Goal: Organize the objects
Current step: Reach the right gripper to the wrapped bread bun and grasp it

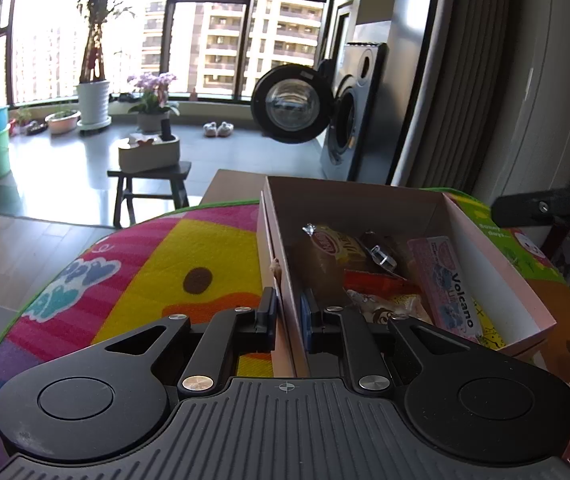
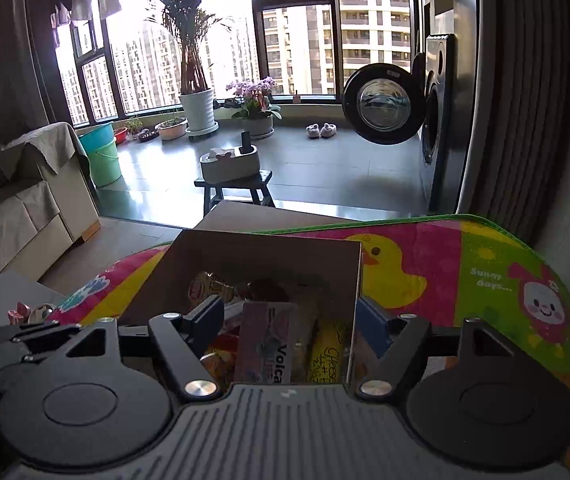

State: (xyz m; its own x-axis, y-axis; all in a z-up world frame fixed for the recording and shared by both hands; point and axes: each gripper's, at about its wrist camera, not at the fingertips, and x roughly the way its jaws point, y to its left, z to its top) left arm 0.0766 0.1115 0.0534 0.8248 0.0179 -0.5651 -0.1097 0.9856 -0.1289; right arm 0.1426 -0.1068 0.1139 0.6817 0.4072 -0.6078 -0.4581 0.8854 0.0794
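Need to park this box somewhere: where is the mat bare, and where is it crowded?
Bare mat lies left of the box, out to its green edge. More mat is bare right of the box around the duck. The box is packed with snacks. Small clutter sits off the mat's left edge.

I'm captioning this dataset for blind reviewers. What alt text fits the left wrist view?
The left gripper straddles the left wall of a pink cardboard box of snack packets, one finger outside and one inside, on a colourful cartoon play mat. Beyond are a dark stool, potted plants and a washing machine with its door open.
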